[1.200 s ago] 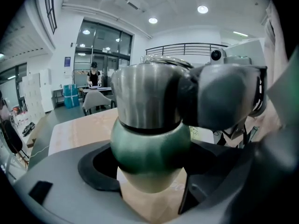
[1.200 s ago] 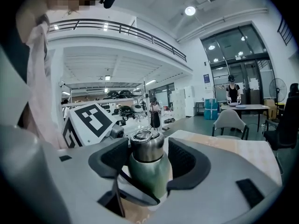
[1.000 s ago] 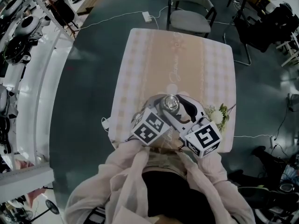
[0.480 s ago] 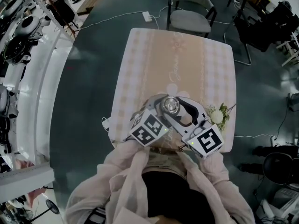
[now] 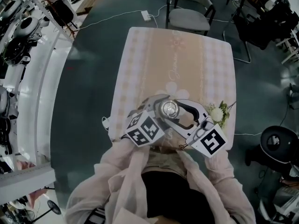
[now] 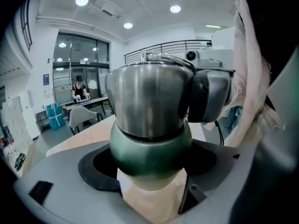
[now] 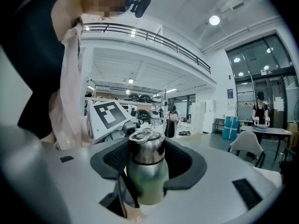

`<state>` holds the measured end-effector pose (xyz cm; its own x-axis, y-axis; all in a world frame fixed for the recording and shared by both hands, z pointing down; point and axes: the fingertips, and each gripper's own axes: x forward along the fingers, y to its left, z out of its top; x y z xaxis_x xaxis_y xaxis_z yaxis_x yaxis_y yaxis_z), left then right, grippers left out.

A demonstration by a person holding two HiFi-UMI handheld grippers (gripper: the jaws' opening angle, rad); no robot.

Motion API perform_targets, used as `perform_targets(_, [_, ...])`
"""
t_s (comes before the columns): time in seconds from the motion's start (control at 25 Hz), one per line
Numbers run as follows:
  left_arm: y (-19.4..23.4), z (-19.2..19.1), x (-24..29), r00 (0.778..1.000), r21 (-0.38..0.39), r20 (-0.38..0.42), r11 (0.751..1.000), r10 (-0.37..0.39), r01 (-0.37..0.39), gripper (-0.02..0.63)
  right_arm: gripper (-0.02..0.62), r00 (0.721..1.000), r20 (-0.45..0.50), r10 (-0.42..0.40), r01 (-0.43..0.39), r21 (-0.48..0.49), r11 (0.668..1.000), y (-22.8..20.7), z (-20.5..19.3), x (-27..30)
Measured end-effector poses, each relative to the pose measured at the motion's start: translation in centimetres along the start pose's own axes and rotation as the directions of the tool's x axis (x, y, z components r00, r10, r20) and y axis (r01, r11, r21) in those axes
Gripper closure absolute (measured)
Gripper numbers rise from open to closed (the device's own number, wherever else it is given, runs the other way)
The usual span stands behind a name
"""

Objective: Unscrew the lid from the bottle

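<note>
- Shifted since half a second ago: the left gripper (image 5: 157, 108) has its marker cube (image 5: 140, 129) lower and further to the left. The right gripper (image 5: 180, 110) has its marker cube (image 5: 212, 141) further to the right. A black round object (image 5: 279, 143) on the floor has come up along the right edge.
- Bottle (image 6: 149, 148): dark green body and a steel upper part. It is held over the near end of the table (image 5: 187, 64), just in front of the person. Whether its base rests on the cloth cannot be told.
- Lid (image 7: 146, 148): brushed steel with a ring on top, seated on the bottle. From above it shows as a bright disc between the two grippers.
- Left gripper, jaws: closed round the green body, with the black pads against its sides.
- Right gripper, jaws: closed on the steel lid, one black pad on each side. It reaches in from the opposite side to the left gripper.
- Table: covered in a beige checked cloth.
- Posy of white flowers (image 5: 218, 113): lies at the table's right edge, near the right gripper.
- Chair (image 5: 189, 13): grey seat, at the far end of the table.
</note>
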<state>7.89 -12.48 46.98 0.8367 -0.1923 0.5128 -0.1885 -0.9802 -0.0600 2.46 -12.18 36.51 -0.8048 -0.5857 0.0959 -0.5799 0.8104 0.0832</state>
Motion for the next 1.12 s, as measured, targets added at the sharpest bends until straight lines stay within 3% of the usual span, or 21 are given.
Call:
perform_targets(0.12, [-1.6,-0.1,-0.1,0.995,0.086,-0.025,0.992,-0.095,0.097,0.21,0.351,0.996,-0.013,0.089,-0.089,-0.011,0.996,1.1,-0.1,-0.8])
perform_targets(0.2, [-3.0,-0.5,-0.3,0.982,0.151,-0.062,0.971,-0.177,0.185,0.21,0.351,0.983,-0.065,0.171,-0.174,-0.039,0.984,2.3,-0.8,-1.3])
perform_targets(0.28, [-4.4,-0.9,-0.8,0.961,0.212,-0.099,0.938,-0.259,0.274,0.21,0.351,0.961,-0.116,0.252,-0.258,-0.047,0.965,3.4,-1.5,-1.7])
perform_targets(0.4, [-6.2,-0.9,-1.7,0.92,0.284,-0.106,0.875,-0.377,0.391,0.21,0.351,0.937,-0.023,0.349,-0.349,0.024,0.937,4.6,-0.1,-1.9])
perform_targets(0.64, [-9.1,-1.1,-2.8,0.838,0.378,-0.139,0.754,-0.528,0.538,0.21,0.351,0.828,-0.024,0.56,-0.559,0.05,0.828,6.4,-0.4,-3.6])
perform_targets(0.76, [-10.6,-1.2,-3.3,0.784,0.404,-0.155,0.685,-0.601,0.605,0.21,0.351,0.746,-0.017,0.666,-0.665,0.055,0.745,7.3,-0.4,-4.4])
perform_targets(0.88, [-11.7,-1.2,-3.6,0.743,0.418,-0.164,0.637,-0.649,0.648,0.21,0.35,0.679,0.01,0.734,-0.733,0.067,0.677,7.9,-0.4,-5.1])
perform_targets(1.0, [-12.1,-1.4,-3.5,0.728,0.424,-0.169,0.618,-0.664,0.662,0.21,0.35,0.65,0.051,0.758,-0.759,0.075,0.647,8.0,-0.3,-5.4])
perform_targets(1.08, [-11.7,-1.4,-3.1,0.751,0.409,-0.155,0.651,-0.641,0.64,0.21,0.35,0.671,0.048,0.74,-0.741,0.082,0.667,7.7,-0.6,-5.1])
perform_targets(1.12, [-11.0,-1.3,-2.8,0.775,0.388,-0.134,0.687,-0.617,0.614,0.21,0.348,0.7,0.051,0.712,-0.713,0.092,0.695,7.1,-0.7,-4.8])
